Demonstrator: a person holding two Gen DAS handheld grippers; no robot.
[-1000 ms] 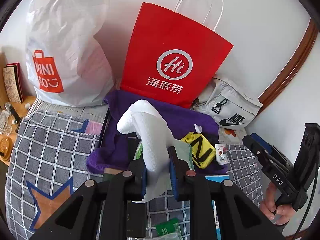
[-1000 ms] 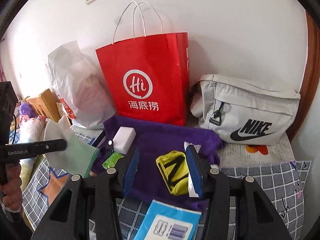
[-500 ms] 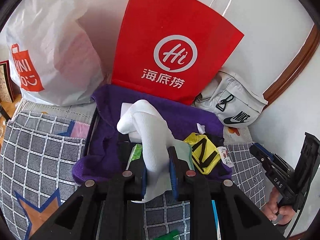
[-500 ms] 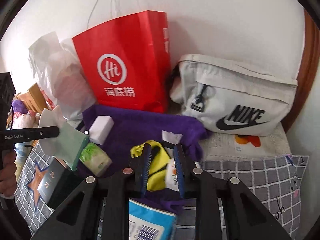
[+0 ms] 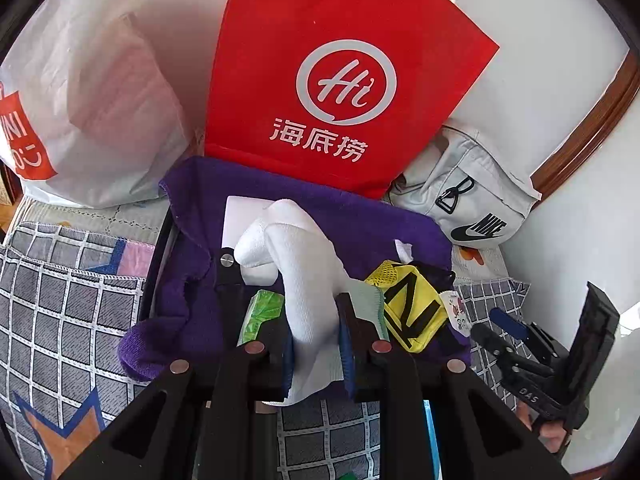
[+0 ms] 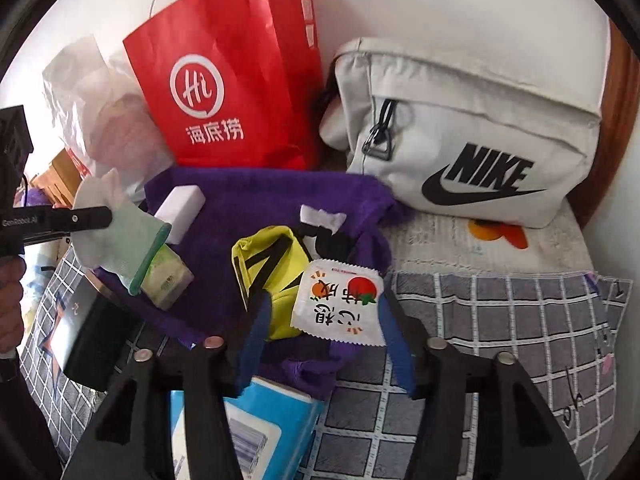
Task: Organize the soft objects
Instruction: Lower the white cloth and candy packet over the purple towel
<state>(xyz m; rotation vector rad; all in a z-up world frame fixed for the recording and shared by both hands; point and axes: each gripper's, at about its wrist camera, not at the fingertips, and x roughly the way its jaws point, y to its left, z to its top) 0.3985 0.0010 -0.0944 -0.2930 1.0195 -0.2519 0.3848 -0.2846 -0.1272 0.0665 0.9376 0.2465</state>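
I'm keeping the left gripper (image 5: 316, 344) clenched on the white sock (image 5: 304, 272) over the purple towel (image 6: 248, 200) while the right gripper (image 6: 324, 320) is opening around the snack packet (image 6: 340, 304), probably untouched, so I'm centring before squeezing.

left gripper (image 5: 316, 344) clamped on white sock (image 5: 304, 264), above purple towel (image 5: 192, 304); red paper bag (image 5: 340, 80) behind.

The purple towel (image 6: 256, 208) was crowded: a sponge (image 6: 182, 212), tissue pack (image 6: 168, 280), yellow pouch (image 6: 276, 280) and snack packet (image 6: 340, 304) filled its near half. Red bag (image 6: 232, 92) and Nike bag (image 6: 472, 132) walled off the back. Checked cloth (image 6: 500, 320) to the right lay open.
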